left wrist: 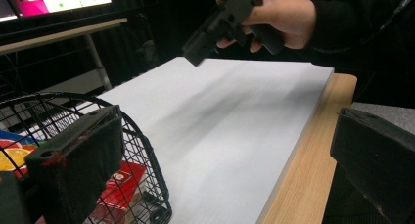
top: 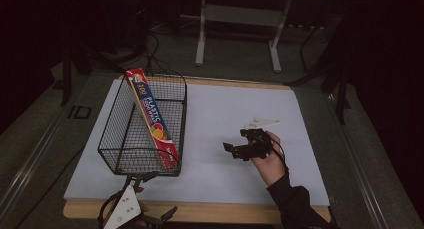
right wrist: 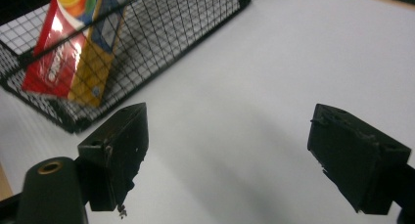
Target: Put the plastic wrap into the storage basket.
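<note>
High view showed us a long red box [top: 151, 120] of plastic bags leaning aslant inside a wire basket [top: 111, 134], its lower end in the basket's near right corner and its upper end propped on the far rim. The basket sat on the left part of a white board [top: 240, 114]. Our right gripper [top: 235, 150] hovered over the board, to the right of the basket, jaws wide apart with nothing between them. Our left gripper [top: 150, 220] hung just off the basket's near rim, jaws likewise spread and empty. We judged the box light, stiff cardboard, smooth enough to slip, and crushable if squeezed hard. The best hold seemed across its narrow width near the raised upper end, clear of the wire
</note>
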